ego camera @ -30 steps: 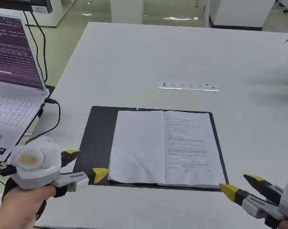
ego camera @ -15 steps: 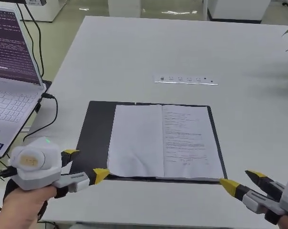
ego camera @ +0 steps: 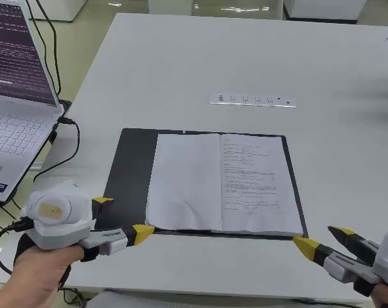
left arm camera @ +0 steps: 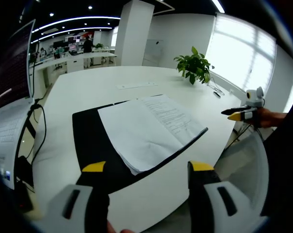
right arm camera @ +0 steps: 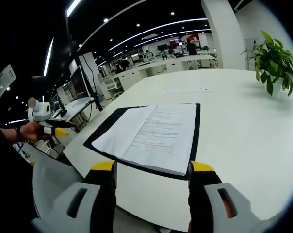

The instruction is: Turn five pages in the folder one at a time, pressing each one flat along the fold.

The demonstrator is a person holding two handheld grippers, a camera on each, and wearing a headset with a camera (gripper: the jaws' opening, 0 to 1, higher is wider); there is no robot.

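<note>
A black folder [ego camera: 133,173] lies open on the white table, with a blank left page [ego camera: 184,189] and a printed right page [ego camera: 255,186] meeting at the fold. In the left gripper view the folder [left arm camera: 90,141] lies just past my jaws; in the right gripper view the folder [right arm camera: 107,127] sits ahead of them. My left gripper [ego camera: 122,219] hovers open at the folder's near left corner. At the near right corner my right gripper [ego camera: 324,240] is held open, clear of the paper. Neither holds anything.
An open laptop [ego camera: 14,109] with a black cable [ego camera: 62,157] stands at the table's left edge. A white power strip [ego camera: 253,100] lies beyond the folder. A potted plant [right arm camera: 272,65] grows at the far right. The table's near edge runs just below the folder.
The camera has tilted, shifting the scene a little. Both grippers stay open near the folder's front corners, sitting slightly lower in the picture; the pages have not moved.
</note>
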